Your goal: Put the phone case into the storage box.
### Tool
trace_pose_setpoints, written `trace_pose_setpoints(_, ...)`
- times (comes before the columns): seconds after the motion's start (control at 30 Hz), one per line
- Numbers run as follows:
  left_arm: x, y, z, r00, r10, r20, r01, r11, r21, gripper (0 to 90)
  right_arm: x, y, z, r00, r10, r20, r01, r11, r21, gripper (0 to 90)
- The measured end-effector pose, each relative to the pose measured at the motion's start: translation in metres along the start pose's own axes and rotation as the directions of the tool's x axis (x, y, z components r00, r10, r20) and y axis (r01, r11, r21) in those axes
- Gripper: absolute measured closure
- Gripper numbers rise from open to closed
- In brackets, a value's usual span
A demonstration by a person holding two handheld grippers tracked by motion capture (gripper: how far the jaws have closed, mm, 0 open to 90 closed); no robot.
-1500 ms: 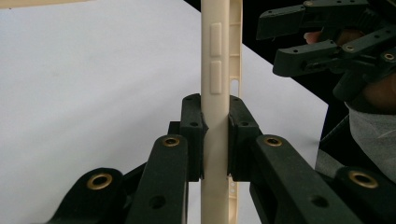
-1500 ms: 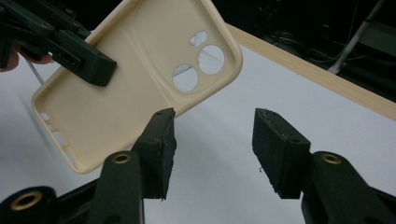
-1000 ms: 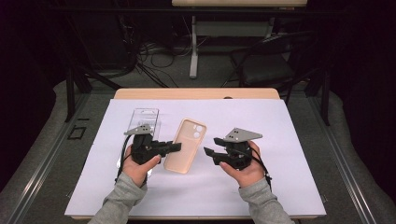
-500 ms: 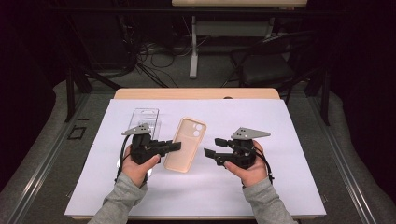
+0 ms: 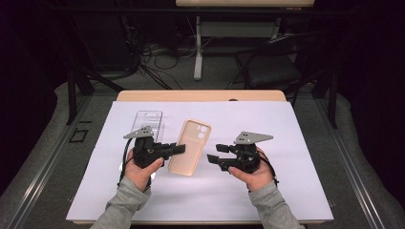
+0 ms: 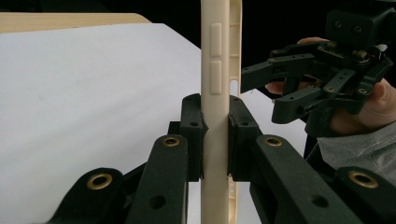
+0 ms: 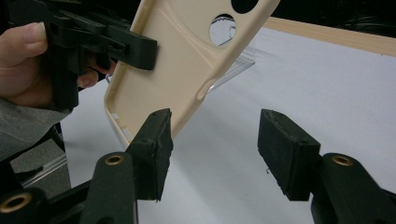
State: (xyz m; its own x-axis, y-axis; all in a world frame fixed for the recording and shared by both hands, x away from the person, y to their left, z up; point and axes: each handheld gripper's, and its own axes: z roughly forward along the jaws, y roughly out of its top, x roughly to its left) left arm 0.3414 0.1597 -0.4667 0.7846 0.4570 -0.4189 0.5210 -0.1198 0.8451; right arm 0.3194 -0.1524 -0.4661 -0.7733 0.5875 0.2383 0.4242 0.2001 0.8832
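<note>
Left gripper [image 6: 215, 140]: its two black pads pinch the long edge of a beige phone case [image 6: 215, 70], one pad flat against each face, with the case's side buttons just above the pads. In the high view the left gripper [image 5: 177, 149] holds the case [image 5: 190, 145] by its left edge, above the white sheet [image 5: 286, 191] that covers the table [image 5: 200, 95]; the camera cut-outs lie at the far end.

Right gripper [image 7: 212, 154]: its pads stand apart with nothing pressed between them, and they have just been closing a little. In the right gripper view the case [image 7: 187, 60] hangs tilted just beyond the left pad. In the high view the right gripper [image 5: 216, 155] points toward the case's right edge, near it but apart.

A clear plastic package [image 5: 149, 121] lies flat on the sheet behind the left gripper. Grey sleeves [image 5: 122, 205] enter from the near edge.
</note>
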Motion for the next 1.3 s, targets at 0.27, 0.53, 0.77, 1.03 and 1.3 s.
trace_pose_setpoints(0.27, -0.0007, -0.0006, 0.0018, 0.9999, -0.003, 0.013, 0.003, 1.0000, 0.001, 80.6, -0.0008, -0.0012, 0.0006, 0.9999, -0.010, 0.013, 0.010, 1.000, -0.017, 41.3)
trace_pose_setpoints(0.53, -0.0020, -0.0009, 0.0028, 0.9998, 0.007, 0.018, -0.007, 1.0000, -0.002, 80.6, -0.0015, -0.0029, 0.0020, 0.9999, 0.016, -0.006, -0.016, 0.999, -0.033, 34.0)
trace_pose_setpoints(0.77, -0.0026, -0.0019, 0.0044, 0.9994, 0.006, 0.033, -0.006, 0.9999, -0.010, 80.5, -0.0027, -0.0035, 0.0019, 0.9985, 0.046, -0.031, -0.047, 0.998, -0.048, 33.5)
trace_pose_setpoints(1.03, -0.0037, -0.0031, 0.0062, 0.9990, 0.008, 0.043, -0.007, 0.9998, -0.019, 80.6, -0.0032, -0.0057, 0.0035, 0.9962, 0.073, -0.046, -0.075, 0.997, -0.036, 34.7)
trace_pose_setpoints(1.3, -0.0052, -0.0035, 0.0071, 0.9985, 0.011, 0.053, -0.010, 0.9996, -0.028, 80.6, -0.0037, -0.0065, 0.0037, 0.9931, 0.099, -0.062, -0.100, 0.995, -0.016, 40.8)
